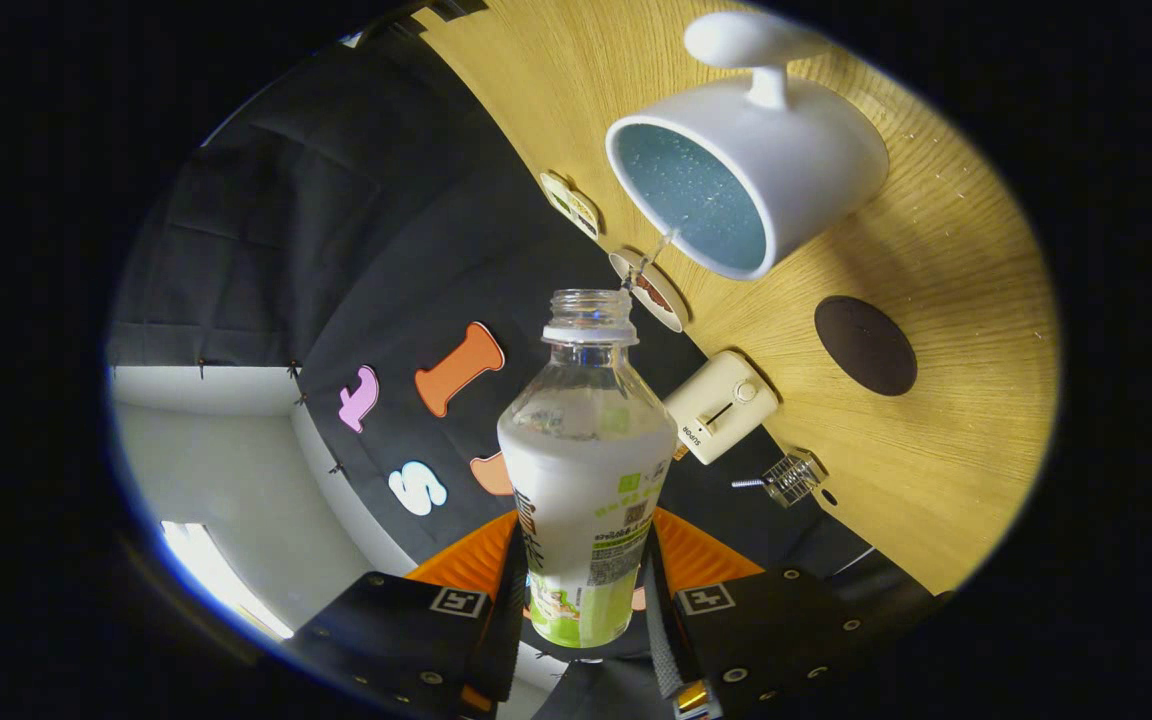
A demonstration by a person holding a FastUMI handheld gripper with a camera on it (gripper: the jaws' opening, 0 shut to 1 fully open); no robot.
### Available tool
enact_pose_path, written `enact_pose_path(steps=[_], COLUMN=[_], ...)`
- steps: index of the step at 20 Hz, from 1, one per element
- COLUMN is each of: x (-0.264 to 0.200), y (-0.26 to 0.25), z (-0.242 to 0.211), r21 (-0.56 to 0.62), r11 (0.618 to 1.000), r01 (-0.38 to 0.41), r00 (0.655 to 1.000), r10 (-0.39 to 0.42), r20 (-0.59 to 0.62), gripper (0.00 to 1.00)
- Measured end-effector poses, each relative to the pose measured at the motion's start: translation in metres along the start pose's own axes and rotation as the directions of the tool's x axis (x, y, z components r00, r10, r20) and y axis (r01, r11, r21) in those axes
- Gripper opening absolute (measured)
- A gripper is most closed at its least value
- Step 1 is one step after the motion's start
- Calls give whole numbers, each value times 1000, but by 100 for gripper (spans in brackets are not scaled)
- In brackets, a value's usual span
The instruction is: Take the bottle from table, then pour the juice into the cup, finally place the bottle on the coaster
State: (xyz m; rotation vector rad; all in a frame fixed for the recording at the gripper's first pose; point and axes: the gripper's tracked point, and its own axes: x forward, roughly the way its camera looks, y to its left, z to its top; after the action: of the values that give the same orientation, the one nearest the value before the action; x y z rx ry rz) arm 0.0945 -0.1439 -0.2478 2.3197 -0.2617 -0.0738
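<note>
This looks like a staged recording booth dressed as a kitchen corner: black cloth wall point(266, 230) hangs behind a wood-grain table point(936, 470), and beyond the fingers sit a small cream toaster point(721, 405), a white mug point(751, 170) and a dark round coaster point(865, 345).

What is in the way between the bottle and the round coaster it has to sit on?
Nothing visible. The claw is shut on the bottle, which is tipped toward the cup. The dark coaster lies bare on the table beside the cup, with open wood around it.
</note>
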Motion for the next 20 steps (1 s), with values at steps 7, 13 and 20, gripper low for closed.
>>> enact_pose_path(steps=[7,13,20], x=[-1,-8,-16], y=[-4,-26,-33], z=[-2,-7,2], r21=[-41,-229,-535], r11=[999,971,844], r01=[2,60,37], r00=[1000,997,998], r10=[-2,-68,-60], r20=[-8,-25,-26], gripper=[54,54,54])
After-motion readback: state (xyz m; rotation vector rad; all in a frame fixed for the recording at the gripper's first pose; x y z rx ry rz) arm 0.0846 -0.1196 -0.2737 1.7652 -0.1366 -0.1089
